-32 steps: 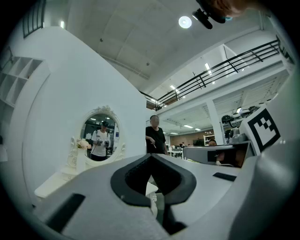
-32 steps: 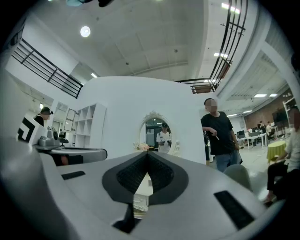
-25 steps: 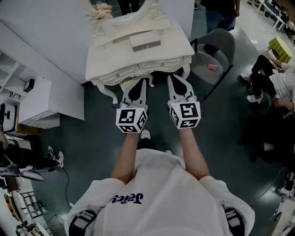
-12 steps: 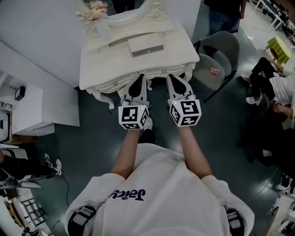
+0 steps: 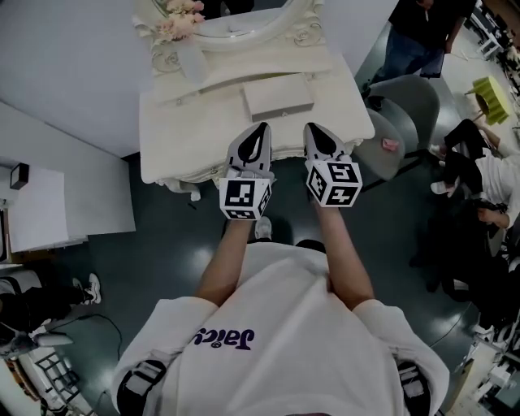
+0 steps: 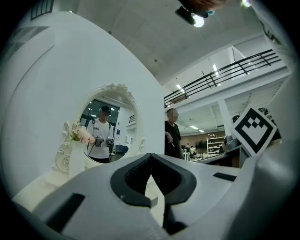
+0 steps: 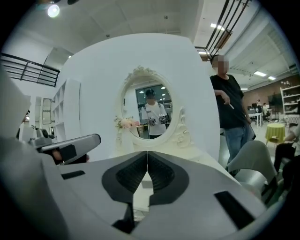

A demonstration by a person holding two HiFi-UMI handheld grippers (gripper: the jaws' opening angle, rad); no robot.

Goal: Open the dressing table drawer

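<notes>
The cream dressing table (image 5: 187,130) stands just ahead, with an oval mirror (image 5: 244,16) at its back. Its drawer front is hidden under the tabletop's front edge in the head view. My left gripper (image 5: 262,127) and right gripper (image 5: 314,127) reach side by side over that front edge, both shut and empty. In the left gripper view the left gripper (image 6: 151,155) has its tips together, pointing at the mirror (image 6: 108,124). Seen from the right gripper view, the right gripper (image 7: 147,153) is likewise shut, facing the mirror (image 7: 150,115).
A small flat box (image 5: 278,96) lies on the tabletop, and pink flowers (image 5: 180,20) stand beside the mirror. A grey chair (image 5: 406,106) stands right of the table, where a person (image 5: 422,32) stands. A white cabinet (image 5: 32,207) is at the left.
Both grippers have moved forward from in front of the drawer to over the tabletop's front edge. The table has come closer and its drawer front has dropped out of sight.
</notes>
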